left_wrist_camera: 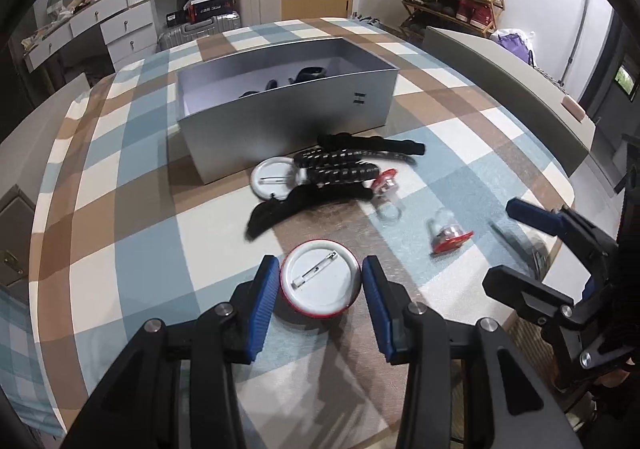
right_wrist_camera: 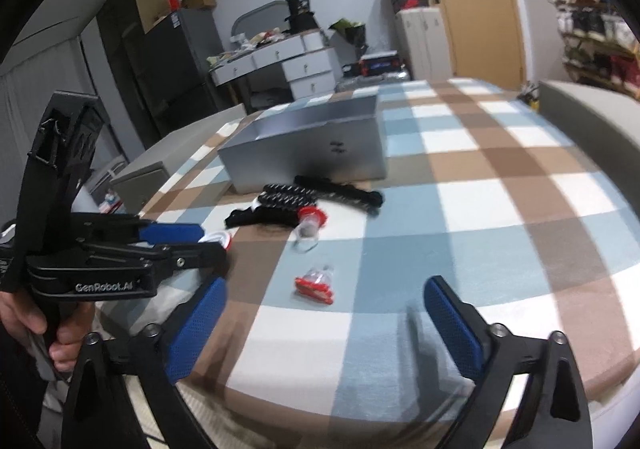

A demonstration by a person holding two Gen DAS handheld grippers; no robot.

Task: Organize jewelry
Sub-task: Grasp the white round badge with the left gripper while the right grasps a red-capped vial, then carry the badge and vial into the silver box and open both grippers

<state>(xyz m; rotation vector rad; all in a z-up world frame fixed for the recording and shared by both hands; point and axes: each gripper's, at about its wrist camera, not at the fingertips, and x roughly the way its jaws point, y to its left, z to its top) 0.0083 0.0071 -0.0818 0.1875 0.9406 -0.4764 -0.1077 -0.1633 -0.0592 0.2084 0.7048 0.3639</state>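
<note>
Blue fingers (left_wrist_camera: 266,291) of the left gripper (left_wrist_camera: 320,289) sit on both sides of a round pin badge (left_wrist_camera: 320,283), not yet squeezing it. The right gripper (right_wrist_camera: 324,323) is wide apart over the checked table (right_wrist_camera: 500,209), holding nothing.

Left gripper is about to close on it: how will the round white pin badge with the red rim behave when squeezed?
The round white pin badge with the red rim looks stiff and light. Its curved rim may slip between the left gripper pads. Lying flat, pin-side up, it probably slides rather than rolls.
</note>
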